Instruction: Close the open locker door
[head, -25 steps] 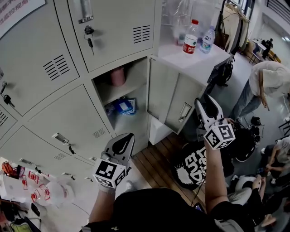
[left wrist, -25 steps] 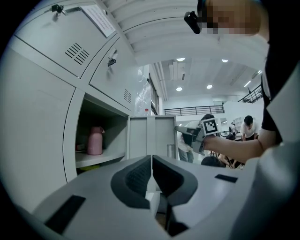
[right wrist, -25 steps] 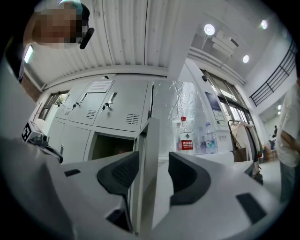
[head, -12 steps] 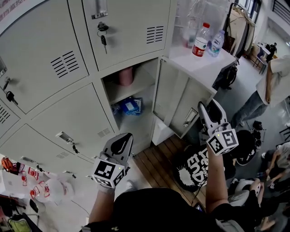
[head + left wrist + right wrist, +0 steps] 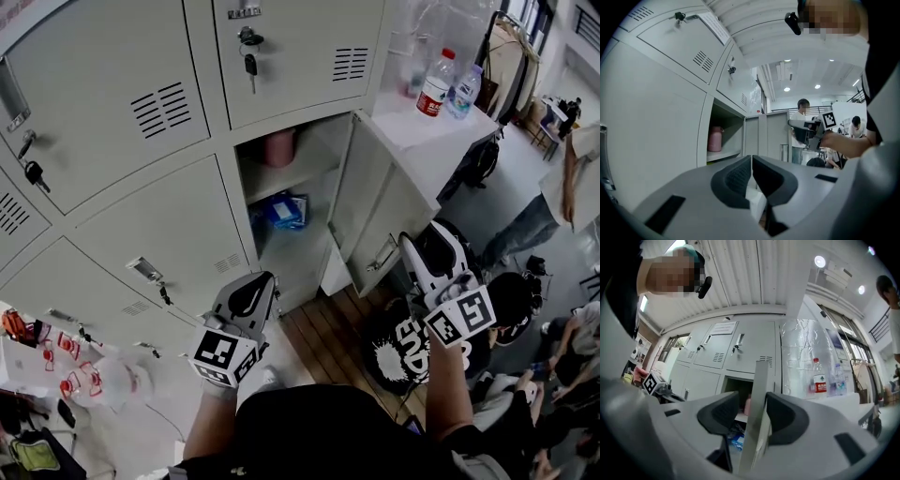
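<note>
The open locker [image 5: 286, 202] sits in the middle of the grey locker bank, with a pink cup [image 5: 278, 148] on its shelf and a blue packet [image 5: 286, 211] below. Its door [image 5: 375, 220] swings out to the right, handle [image 5: 382, 253] facing outward. My right gripper [image 5: 424, 255] is open at the door's free edge, just right of the handle. In the right gripper view the door's edge [image 5: 759, 380] stands between the parted jaws of that gripper [image 5: 752, 401]. My left gripper [image 5: 251, 298] is shut on nothing, low in front of the closed lockers, pointing toward the opening [image 5: 751, 161].
A white cabinet [image 5: 412, 141] beside the lockers carries two water bottles [image 5: 434, 92]. A black bag [image 5: 403, 342] lies on the wooden floor under my right arm. People stand and sit at the right [image 5: 553, 206]. Keys hang in neighbouring locker doors [image 5: 250, 64].
My right gripper has dropped and come in to the door's free edge by the handle. The head view has shifted up the lockers. My left gripper has hardly moved.
</note>
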`<move>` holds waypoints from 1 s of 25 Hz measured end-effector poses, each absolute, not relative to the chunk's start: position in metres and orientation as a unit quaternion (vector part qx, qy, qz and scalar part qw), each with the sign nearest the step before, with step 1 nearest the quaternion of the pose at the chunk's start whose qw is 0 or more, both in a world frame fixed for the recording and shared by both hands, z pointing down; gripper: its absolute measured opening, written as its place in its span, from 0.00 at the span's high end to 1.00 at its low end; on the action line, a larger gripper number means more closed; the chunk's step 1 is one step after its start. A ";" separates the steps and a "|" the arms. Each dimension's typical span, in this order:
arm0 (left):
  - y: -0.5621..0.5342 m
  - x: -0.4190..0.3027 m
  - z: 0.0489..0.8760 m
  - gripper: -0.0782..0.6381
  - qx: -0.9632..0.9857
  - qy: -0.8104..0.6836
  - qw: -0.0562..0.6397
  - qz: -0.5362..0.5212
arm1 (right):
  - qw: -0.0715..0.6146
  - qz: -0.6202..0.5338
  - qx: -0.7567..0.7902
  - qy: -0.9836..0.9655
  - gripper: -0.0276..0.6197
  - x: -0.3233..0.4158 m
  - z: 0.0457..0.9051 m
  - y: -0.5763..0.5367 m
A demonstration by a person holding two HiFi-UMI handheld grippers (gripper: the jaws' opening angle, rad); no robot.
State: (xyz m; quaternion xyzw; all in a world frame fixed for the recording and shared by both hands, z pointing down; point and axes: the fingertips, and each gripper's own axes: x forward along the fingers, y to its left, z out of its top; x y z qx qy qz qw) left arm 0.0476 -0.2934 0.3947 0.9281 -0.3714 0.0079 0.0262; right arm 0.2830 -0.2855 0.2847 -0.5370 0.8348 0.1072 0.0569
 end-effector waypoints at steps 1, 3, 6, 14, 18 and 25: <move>-0.294 0.043 0.395 0.85 0.927 -0.374 0.027 0.007 | 0.059 0.106 -0.531 0.839 0.66 0.275 0.285 -0.285; -0.296 0.034 0.396 0.85 0.925 -0.379 0.029 0.006 | 0.061 0.107 -0.521 0.845 0.66 0.259 0.284 -0.285; -0.298 0.021 0.397 0.85 0.923 -0.383 0.029 0.005 | 0.065 0.108 -0.505 0.854 0.67 0.235 0.284 -0.286; -0.309 -0.021 0.401 0.85 0.916 -0.399 0.031 0.002 | 0.063 0.104 -0.474 0.872 0.67 0.173 0.289 -0.303; -0.315 -0.047 0.403 0.85 0.911 -0.412 0.033 0.000 | 0.069 0.101 -0.467 0.876 0.68 0.148 0.291 -0.317; -0.325 -0.086 0.407 0.85 0.904 -0.427 0.033 0.002 | 0.081 0.101 -0.458 0.879 0.71 0.111 0.293 -0.347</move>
